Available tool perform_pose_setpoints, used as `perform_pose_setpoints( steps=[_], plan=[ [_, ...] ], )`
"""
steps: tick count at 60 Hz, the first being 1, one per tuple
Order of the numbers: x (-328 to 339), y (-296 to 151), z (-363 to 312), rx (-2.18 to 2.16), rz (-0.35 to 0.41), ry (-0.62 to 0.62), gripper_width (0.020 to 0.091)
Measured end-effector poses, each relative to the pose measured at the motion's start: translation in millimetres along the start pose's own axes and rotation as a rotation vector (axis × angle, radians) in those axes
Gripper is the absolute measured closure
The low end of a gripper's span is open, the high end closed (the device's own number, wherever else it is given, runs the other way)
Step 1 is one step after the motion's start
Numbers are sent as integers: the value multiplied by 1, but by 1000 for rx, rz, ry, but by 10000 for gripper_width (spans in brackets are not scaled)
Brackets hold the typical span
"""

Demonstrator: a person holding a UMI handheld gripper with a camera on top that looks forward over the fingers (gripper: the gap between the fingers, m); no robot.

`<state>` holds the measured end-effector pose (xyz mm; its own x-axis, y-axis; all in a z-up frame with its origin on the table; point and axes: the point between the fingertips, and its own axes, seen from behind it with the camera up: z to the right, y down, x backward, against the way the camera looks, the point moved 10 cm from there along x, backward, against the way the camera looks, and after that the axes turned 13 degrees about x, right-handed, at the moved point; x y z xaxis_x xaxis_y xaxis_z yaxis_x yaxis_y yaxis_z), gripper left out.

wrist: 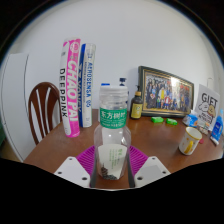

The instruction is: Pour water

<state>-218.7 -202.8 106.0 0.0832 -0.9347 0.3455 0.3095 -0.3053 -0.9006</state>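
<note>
The claw [111,172] pinches the lower body of a clear plastic water bottle [112,135], both pads pressed against its sides, near the front edge of the wooden table [160,142]. The bottle appears partly filled, though the level is hard to read. Expect thin, yielding, slick walls; grip low and firmly. A mug [189,140] stands toward the right edge.

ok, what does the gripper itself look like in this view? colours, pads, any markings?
The gripper shows two light grey, angular fingers reaching forward. Each bears a magenta pad on its inner face, with a ribbed or grid-like texture. No cables or printed markings are visible, and no hand or sleeve appears.
</note>
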Motion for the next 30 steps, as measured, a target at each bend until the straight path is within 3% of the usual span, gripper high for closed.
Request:
perform_pose_setpoints(
  steps=[12,30],
  plan=[
    [22,-45,22,-89,33,-57,677],
    [49,-123,107,-804,114,-334,677]
  ],
)
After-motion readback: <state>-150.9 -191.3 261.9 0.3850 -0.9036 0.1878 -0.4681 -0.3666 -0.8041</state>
